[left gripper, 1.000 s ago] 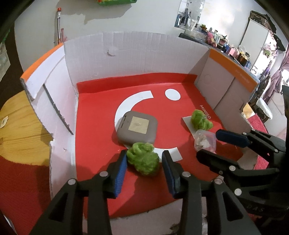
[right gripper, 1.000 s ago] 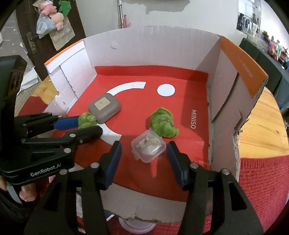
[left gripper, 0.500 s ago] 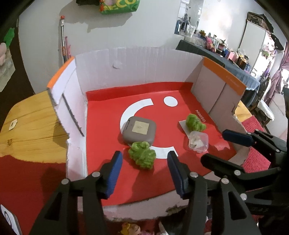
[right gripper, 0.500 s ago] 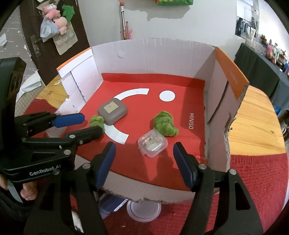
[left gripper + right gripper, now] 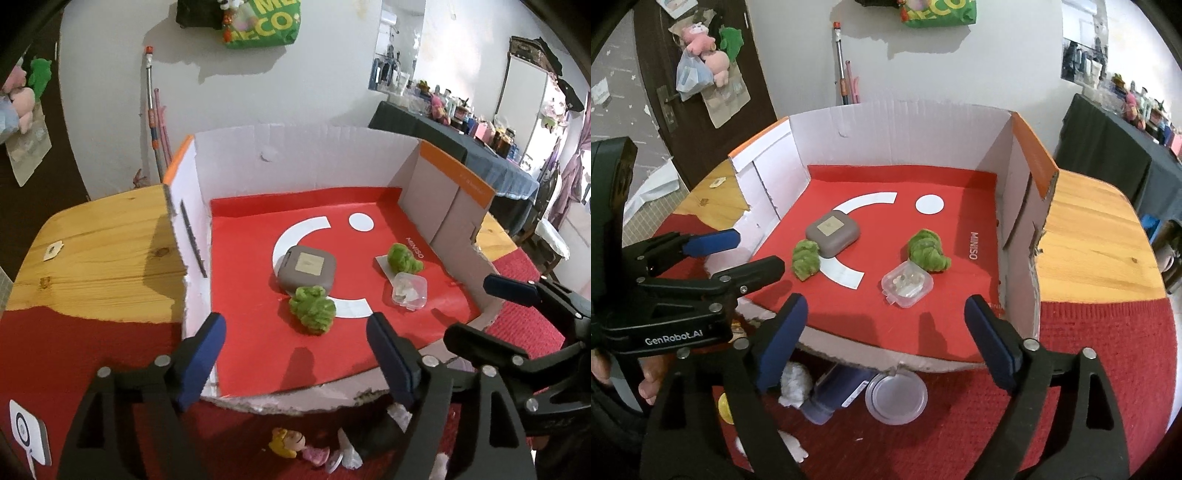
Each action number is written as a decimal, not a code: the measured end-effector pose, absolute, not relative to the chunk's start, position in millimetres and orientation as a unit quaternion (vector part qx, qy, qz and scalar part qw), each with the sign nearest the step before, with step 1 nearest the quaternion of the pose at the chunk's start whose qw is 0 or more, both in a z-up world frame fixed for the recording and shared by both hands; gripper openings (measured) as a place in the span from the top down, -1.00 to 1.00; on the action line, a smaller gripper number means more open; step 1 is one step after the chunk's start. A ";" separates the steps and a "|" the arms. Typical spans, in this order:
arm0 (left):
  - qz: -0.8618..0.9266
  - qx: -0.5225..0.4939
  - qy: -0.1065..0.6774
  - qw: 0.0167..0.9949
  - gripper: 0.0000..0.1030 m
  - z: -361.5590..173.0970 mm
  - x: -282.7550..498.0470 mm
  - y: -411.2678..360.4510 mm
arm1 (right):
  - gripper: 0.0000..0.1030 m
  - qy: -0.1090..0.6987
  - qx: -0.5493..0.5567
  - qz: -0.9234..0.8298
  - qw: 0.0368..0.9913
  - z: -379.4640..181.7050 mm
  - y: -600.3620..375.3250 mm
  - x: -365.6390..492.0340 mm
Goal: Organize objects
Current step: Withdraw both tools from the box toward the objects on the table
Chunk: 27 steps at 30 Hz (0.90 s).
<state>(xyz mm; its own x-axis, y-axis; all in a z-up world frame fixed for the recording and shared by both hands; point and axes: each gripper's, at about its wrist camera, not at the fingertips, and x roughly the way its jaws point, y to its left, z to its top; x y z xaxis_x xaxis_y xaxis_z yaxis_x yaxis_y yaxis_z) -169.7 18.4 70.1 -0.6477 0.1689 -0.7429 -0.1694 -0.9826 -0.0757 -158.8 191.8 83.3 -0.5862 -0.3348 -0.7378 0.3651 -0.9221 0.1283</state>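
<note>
So the big white cardboard box with the red liner sits on a wooden table and holds everything. Inside, a grey rounded-square case sits mid-floor, with one fuzzy green clump touching its near edge. The other fuzzy green clump is off to the right, right up against a small clear plastic container. Left gripper and right gripper both hang at the box's near edge, jaws spread wide, holding nothing.
</note>
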 end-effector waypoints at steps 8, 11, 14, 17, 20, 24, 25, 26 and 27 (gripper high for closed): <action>0.913 -0.399 -0.004 0.081 -0.77 73.1 -156.8 11.7 | -0.84 0.007 0.397 -0.897 0.193 91.8 197.9 -142.9; 0.913 -0.400 -0.001 0.079 -0.86 72.1 -151.4 11.5 | -0.88 0.007 0.394 -0.899 0.190 92.8 199.6 -138.0; 0.914 -0.398 0.001 0.078 -0.92 71.9 -145.1 11.8 | -0.90 0.010 0.391 -0.901 0.189 93.6 198.6 -131.3; 0.916 -0.394 0.004 0.079 -0.95 72.9 -138.4 12.7 | -0.92 0.017 0.388 -0.902 0.189 94.6 195.6 -125.1; 0.918 -0.390 0.007 0.076 -1.00 73.1 -133.0 12.2 | -0.99 0.027 0.382 -0.905 0.188 95.6 192.6 -116.4; 0.918 -0.391 0.005 0.073 -1.00 71.3 -126.6 10.1 | -0.99 0.022 0.380 -0.905 0.188 95.0 194.6 -109.5; 0.917 -0.391 0.004 0.073 -1.00 71.0 -124.9 9.6 | -0.99 0.022 0.380 -0.905 0.187 94.5 194.9 -107.8; 0.917 -0.392 0.003 0.072 -1.00 70.3 -123.2 9.0 | -0.99 0.022 0.381 -0.905 0.186 93.8 195.2 -105.8; 0.917 -0.392 0.003 0.072 -1.00 70.0 -121.9 9.0 | -1.00 0.023 0.381 -0.905 0.187 93.3 195.0 -103.4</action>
<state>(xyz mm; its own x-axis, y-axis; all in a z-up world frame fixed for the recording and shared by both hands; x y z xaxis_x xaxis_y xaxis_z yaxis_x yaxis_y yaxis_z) -121.9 9.0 70.0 -0.6816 0.1300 -0.7201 -0.1341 -0.9896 -0.0517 -103.4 195.0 93.3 -0.6396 -0.3204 -0.6987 0.3554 -0.9293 0.1008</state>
